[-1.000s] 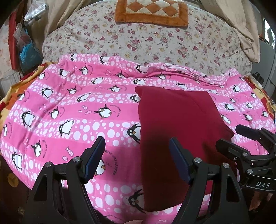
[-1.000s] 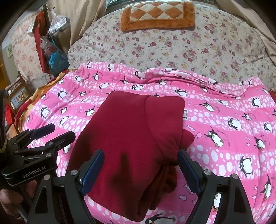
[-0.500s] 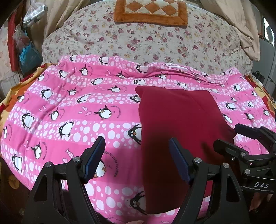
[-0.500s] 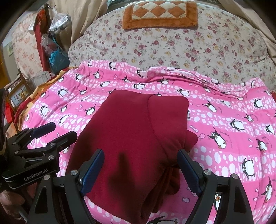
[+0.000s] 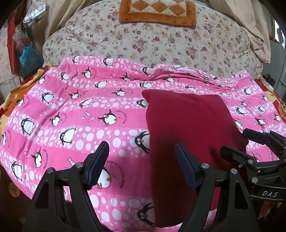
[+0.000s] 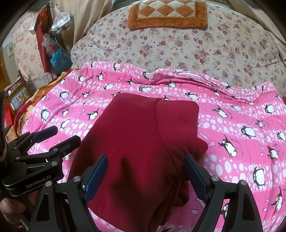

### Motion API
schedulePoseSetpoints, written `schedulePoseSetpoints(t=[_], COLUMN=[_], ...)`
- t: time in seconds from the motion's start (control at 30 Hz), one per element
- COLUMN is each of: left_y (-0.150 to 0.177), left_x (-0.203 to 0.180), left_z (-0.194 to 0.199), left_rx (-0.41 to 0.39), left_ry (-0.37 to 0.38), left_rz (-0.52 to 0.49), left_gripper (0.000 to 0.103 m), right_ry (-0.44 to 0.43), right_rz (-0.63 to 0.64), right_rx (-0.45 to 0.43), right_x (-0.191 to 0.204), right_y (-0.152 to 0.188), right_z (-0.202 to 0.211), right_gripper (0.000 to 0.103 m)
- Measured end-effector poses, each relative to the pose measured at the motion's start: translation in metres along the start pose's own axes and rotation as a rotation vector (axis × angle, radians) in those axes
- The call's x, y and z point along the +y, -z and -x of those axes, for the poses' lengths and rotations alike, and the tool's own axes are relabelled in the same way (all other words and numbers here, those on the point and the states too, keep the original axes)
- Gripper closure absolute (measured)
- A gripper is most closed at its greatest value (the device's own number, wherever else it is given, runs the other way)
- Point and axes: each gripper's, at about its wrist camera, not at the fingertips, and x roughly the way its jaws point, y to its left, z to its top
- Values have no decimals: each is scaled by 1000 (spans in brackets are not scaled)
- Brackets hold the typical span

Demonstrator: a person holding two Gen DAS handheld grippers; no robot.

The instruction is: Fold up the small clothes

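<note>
A dark red garment (image 5: 187, 125) lies folded lengthwise on the pink penguin blanket (image 5: 80, 116). In the right wrist view the garment (image 6: 143, 139) fills the middle, with a fold seam running down it and bunched layers at its near right side. My left gripper (image 5: 142, 160) is open and empty, hovering above the blanket at the garment's left edge. My right gripper (image 6: 145, 171) is open and empty, above the garment's near end. The right gripper shows at the right of the left wrist view (image 5: 241, 142), the left gripper at the left of the right wrist view (image 6: 59, 135).
A floral quilt (image 5: 160, 41) is heaped behind the blanket, with an orange checked mat (image 5: 157, 10) on top. Plastic bags (image 6: 57, 44) hang at the far left. An orange sheet (image 5: 10, 100) shows at the bed's left edge.
Both grippers have drifted slightly back toward me, staying open. The garment has not moved.
</note>
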Motion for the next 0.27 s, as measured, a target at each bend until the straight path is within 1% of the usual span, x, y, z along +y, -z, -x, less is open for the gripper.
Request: schedulePoseSetpoints(t=[0.13,0.27], left_y=[-2,-6], left_x=[3,12], left_z=[-5,-10], left_rx=[6,15], left_ry=[23,12], left_rz=[17,28], left_gripper=[26,26], right_ry=[1,1], right_rz=[2,-4], right_rx=[8,10], right_x=[1,-2], right_y=[-2,-3], right_z=[-4,-6], right_gripper=[19,19])
